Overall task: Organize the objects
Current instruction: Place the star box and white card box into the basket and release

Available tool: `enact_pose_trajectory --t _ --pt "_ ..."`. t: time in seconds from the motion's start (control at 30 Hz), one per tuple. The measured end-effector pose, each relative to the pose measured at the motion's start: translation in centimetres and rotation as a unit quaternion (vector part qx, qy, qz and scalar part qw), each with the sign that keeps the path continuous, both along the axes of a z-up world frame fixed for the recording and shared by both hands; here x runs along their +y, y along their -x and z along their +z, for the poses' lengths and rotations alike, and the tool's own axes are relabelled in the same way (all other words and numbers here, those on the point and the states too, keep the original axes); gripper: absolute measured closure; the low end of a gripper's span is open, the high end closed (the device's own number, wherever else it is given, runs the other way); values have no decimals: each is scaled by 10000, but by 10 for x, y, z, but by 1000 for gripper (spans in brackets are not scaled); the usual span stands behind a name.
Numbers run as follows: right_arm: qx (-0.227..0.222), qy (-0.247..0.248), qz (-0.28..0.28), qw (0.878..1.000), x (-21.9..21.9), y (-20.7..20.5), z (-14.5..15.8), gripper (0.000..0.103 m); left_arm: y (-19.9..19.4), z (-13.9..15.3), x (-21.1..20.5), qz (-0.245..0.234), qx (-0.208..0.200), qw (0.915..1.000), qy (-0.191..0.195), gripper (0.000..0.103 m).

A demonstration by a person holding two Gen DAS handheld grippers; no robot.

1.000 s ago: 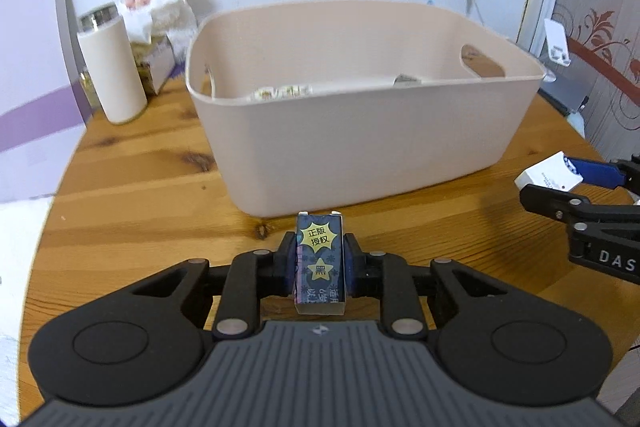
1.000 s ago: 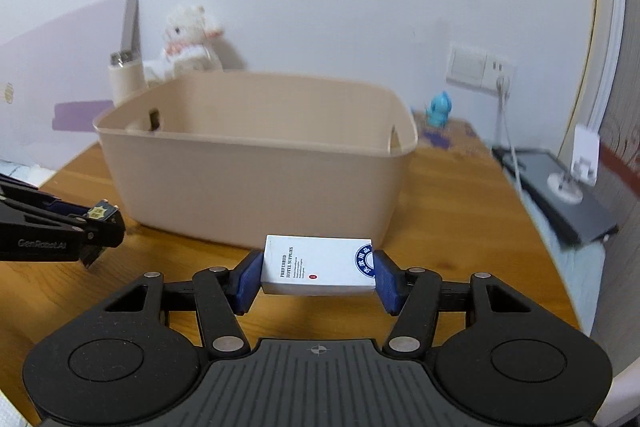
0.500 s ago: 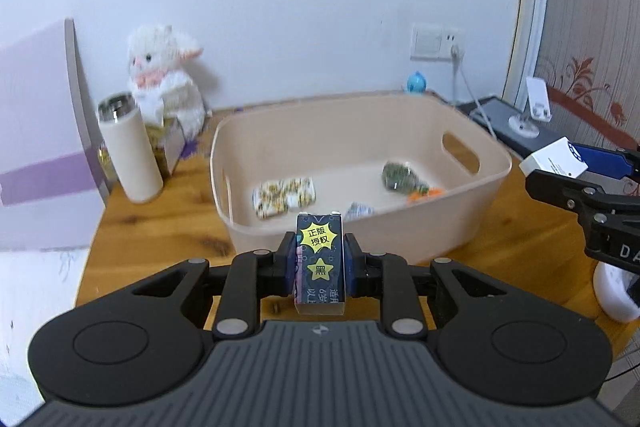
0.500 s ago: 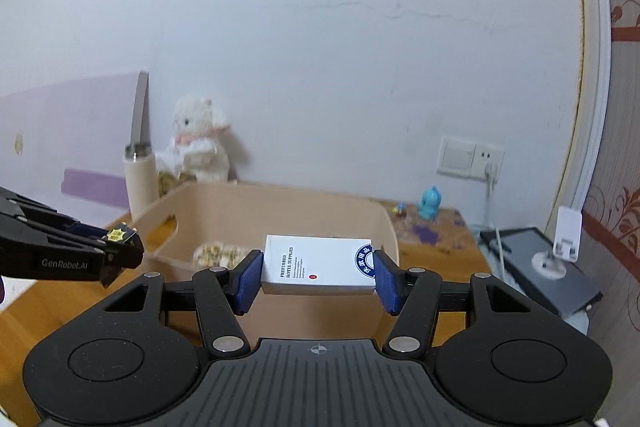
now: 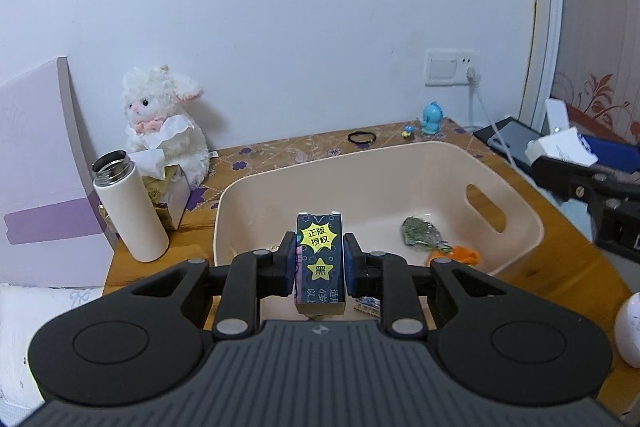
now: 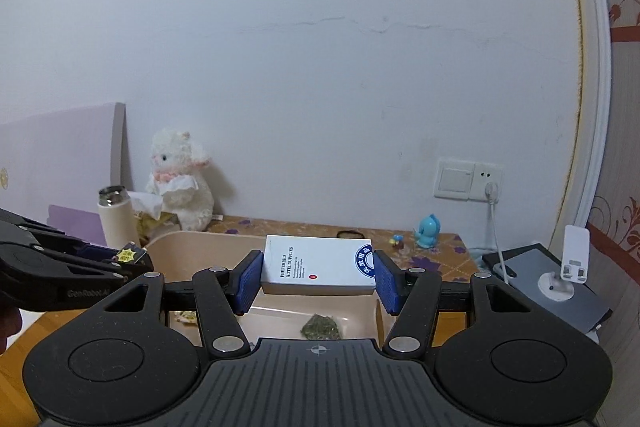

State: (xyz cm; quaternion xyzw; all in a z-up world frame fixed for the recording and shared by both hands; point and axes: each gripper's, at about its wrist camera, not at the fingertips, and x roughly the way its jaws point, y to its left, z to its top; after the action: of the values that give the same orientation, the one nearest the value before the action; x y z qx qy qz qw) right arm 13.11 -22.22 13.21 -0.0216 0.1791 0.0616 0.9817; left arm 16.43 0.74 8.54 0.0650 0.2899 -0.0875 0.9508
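Observation:
My left gripper [image 5: 320, 263] is shut on a small dark blue box with yellow star stickers [image 5: 320, 259] and holds it above the near rim of the beige plastic bin [image 5: 516, 211]. My right gripper [image 6: 318, 273] is shut on a white hotel-supplies box [image 6: 318, 267], held above the same bin [image 6: 176, 241]. The right gripper also shows at the right edge of the left wrist view [image 5: 560, 151]. In the bin lie a green packet [image 5: 418, 231], an orange item [image 5: 456, 255] and other small packets.
On the wooden table stand a white thermos [image 5: 128, 207], a tissue box [image 5: 168, 199], a white plush lamb [image 5: 164, 123], a black hair tie [image 5: 362, 137] and a blue toy [image 5: 432, 117]. A laptop [image 6: 548, 283] with a phone stand lies right. A purple board leans left.
Both grippers have risen with their boxes, from table level in front of the bin to above it. The inside of the bin has come into view.

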Motion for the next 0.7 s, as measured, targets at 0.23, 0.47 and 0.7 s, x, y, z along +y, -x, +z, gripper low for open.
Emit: enact_pose_trajectory --t 0.23,0.47,0.7 --pt "350 258 -22 9991 6 -34 -17 48 -41 -27 -9 116 367 9990 -207 78" --pt "803 407 -18 9959 11 -64 -38 48 -76 -55 -20 105 902 9952 -355 78" --pt "1268 699 16 9895 21 -82 -64 48 -92 -76 -32 178 1300 9892 -646 78"
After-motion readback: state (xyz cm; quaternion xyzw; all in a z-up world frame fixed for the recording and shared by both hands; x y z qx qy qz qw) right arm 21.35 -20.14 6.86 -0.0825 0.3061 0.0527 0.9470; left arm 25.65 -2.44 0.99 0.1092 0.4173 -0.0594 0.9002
